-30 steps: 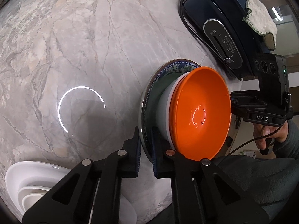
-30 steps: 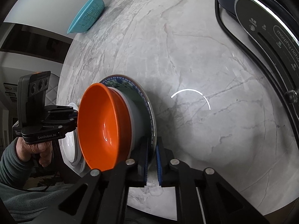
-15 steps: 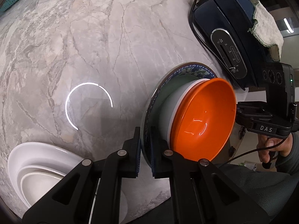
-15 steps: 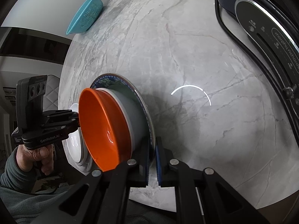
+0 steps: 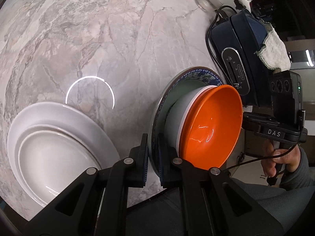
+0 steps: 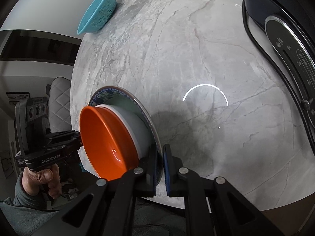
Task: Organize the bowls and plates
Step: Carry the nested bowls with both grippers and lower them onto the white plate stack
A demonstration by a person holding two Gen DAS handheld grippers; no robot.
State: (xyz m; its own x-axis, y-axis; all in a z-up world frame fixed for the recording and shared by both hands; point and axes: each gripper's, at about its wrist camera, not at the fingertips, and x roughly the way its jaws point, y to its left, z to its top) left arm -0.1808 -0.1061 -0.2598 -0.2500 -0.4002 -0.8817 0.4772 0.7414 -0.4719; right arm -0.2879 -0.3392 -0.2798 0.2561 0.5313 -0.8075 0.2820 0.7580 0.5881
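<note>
both grippers carry one load: the left gripper and the right gripper each have their jaws pinched onto opposite edges of the blue-patterned plate, which bears a white bowl with an orange bowl nested in it. gripping the rim on two sides likely keeps the stack level and stops the bowls sliding. stack hangs above the marble tabletop, just beside the white plates stacked at its near edge, the probable destination. legible writing: "das" on the right device, "genrobot.ai" on the left device, "morphy richa…" on the dark blue appliance. teal basket sits far off.
</note>
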